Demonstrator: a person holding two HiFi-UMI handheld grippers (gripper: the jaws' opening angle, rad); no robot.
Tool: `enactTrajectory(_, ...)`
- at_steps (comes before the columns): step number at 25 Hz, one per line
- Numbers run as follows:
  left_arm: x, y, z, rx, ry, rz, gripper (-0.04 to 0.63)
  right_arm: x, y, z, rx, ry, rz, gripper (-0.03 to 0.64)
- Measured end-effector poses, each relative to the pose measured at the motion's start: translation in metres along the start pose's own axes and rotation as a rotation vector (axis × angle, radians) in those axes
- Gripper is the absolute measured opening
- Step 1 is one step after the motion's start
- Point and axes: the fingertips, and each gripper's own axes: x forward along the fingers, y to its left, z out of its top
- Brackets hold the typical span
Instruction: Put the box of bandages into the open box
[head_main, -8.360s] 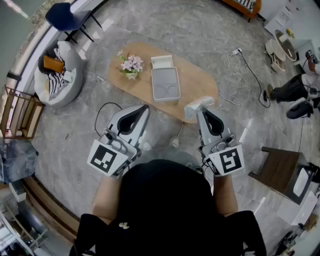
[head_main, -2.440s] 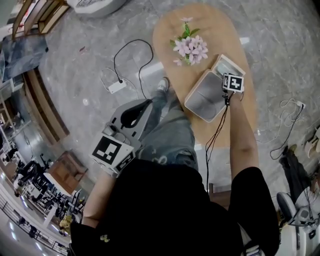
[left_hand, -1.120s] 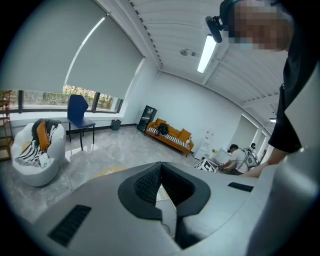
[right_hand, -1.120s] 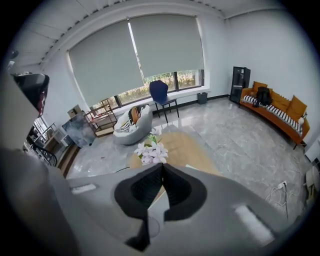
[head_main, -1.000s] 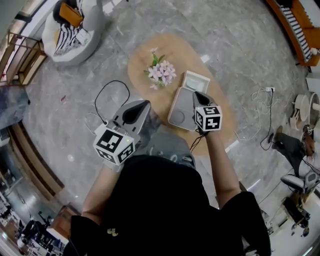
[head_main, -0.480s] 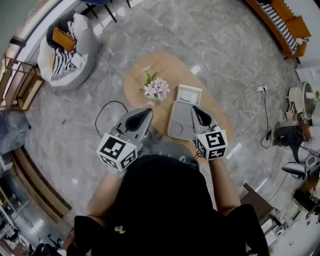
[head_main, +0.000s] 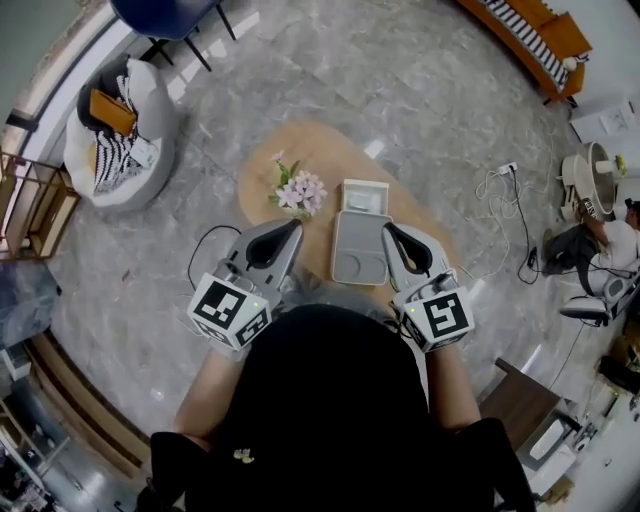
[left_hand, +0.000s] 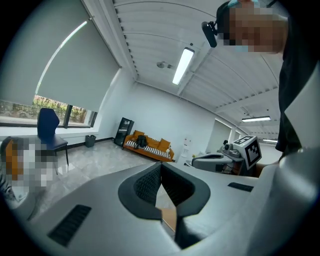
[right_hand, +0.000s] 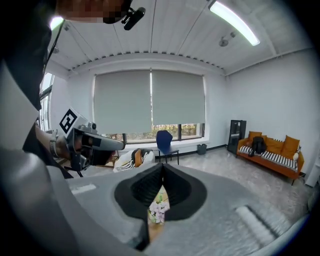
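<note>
Evidently the carrying part is over. The left gripper (head_main: 294, 226) is hovering off the near-left edge of the wooden table (head_main: 330, 150), and its own view is showing the two jaws pressed together with nothing between them. It is probably idling there because this job needs only one carrier.

Just past it, a small bunch of pink flowers (head_main: 297, 192) is standing on the table, apart from the boxes, so it is not getting in the way.

Right of the flowers, a white open box (head_main: 364, 183) is sitting with a grey tray (head_main: 359, 250) lying against its near side; whether that tray is its lid I cannot tell. A pale rectangle is lying within the white walls, and I am taking that for the box of bandages (head_main: 366, 201), already resting inside.

Further right, the right gripper (head_main: 388, 229) is hanging over the tray's near-right corner, apart from the white box. Its jaws are also clenched on nothing, with only a sliver of flowers showing between them.
</note>
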Motion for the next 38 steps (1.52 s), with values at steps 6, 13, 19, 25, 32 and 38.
enactTrajectory(6, -0.002, -0.022, 0.028, 0.058, -0.049, -0.047, 0.011, -0.024, 0.007, 0.035, -0.025, -0.079, -0.006, 0.000)
enactTrajectory(13, -0.001, -0.043, 0.045, 0.106, -0.071, -0.100, 0.011, -0.040, 0.010, 0.052, -0.047, -0.130, -0.008, 0.000)
enactTrajectory(19, 0.003, -0.050, 0.052, 0.119, -0.071, -0.119, 0.011, -0.047, 0.010, 0.058, -0.042, -0.137, -0.015, -0.002)
enactTrajectory(25, 0.008, -0.055, 0.051, 0.127, -0.065, -0.128, 0.011, -0.048, 0.005, 0.055, -0.028, -0.148, -0.020, -0.002)
enactTrajectory(32, 0.012, -0.060, 0.049, 0.126, -0.059, -0.135, 0.011, -0.054, 0.002, 0.055, -0.019, -0.155, -0.024, -0.002)
enactTrajectory(38, 0.013, -0.070, 0.048, 0.133, -0.053, -0.140, 0.011, -0.063, 0.001, 0.052, -0.009, -0.157, -0.027, -0.002)
